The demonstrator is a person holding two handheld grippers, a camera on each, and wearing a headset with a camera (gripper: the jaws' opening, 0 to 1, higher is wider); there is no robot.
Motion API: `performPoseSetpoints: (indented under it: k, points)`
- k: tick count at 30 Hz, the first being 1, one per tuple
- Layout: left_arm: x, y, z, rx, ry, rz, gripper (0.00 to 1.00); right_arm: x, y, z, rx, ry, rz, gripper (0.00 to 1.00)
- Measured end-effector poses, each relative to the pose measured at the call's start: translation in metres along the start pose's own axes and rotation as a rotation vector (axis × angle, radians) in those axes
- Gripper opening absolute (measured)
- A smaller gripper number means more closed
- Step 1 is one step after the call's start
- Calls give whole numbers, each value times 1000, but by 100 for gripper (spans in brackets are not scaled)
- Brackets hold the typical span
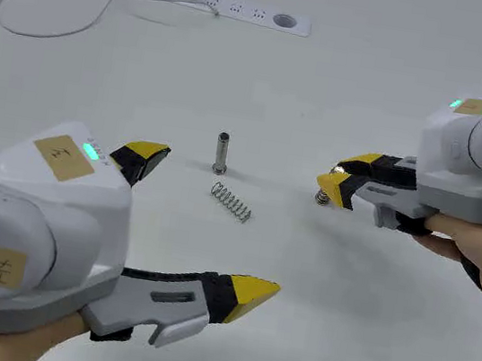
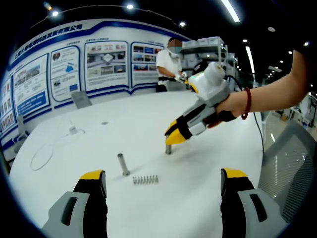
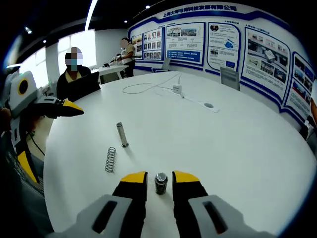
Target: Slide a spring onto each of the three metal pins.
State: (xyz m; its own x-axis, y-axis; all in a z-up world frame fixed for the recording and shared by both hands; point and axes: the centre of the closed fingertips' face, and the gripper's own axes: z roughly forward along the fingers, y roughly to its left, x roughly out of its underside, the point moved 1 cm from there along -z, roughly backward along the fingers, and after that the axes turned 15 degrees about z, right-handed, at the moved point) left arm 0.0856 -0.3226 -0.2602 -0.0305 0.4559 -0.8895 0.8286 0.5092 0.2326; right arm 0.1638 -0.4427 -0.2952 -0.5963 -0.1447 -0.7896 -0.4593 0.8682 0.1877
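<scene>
A bare metal pin (image 1: pixel 221 153) (image 2: pixel 122 164) (image 3: pixel 121 135) stands upright mid-table. Just in front of it a loose spring (image 1: pixel 230 203) (image 2: pixel 145 179) (image 3: pixel 110 159) lies on its side. To the right stands a second pin (image 1: pixel 322 195) (image 2: pixel 168 148) (image 3: pixel 161 182) with a spring around it. My right gripper (image 1: pixel 339 182) (image 3: pixel 160 179) hovers at this pin, its jaws a narrow gap apart on either side of it and not touching it. My left gripper (image 1: pixel 198 224) (image 2: pixel 163 177) is wide open and holds nothing, its jaws short of the loose spring.
A white power strip (image 1: pixel 226 4) (image 3: pixel 198 101) with a plug and a looping white cable (image 1: pixel 59 3) (image 3: pixel 148 88) lies at the table's far side. Two people stand or sit beyond the table. A grey chair (image 2: pixel 292 163) is beside the table edge.
</scene>
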Motion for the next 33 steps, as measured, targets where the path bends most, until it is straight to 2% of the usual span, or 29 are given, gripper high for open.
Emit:
performPoseSetpoints:
  k: [6,9,15,20,33]
  points:
    - [-3,2,-2,-8,-4,4,100,-11,11,-9,-23,-18,-24,24]
    - [-3,3,-3,-7,-1,4,100,-18,10,-11,-25,-26,-34,26]
    - [-4,3,-5,-3,-3,3,100,-25,26,-16,-59,-29,-46,29]
    - [-4,3,-7,3,6,16,100,-25,39,-15,-91,-23,-60,32]
    - [-3,8,-14,-11,1,13,100,-8,67,2,-149,32,-69,36]
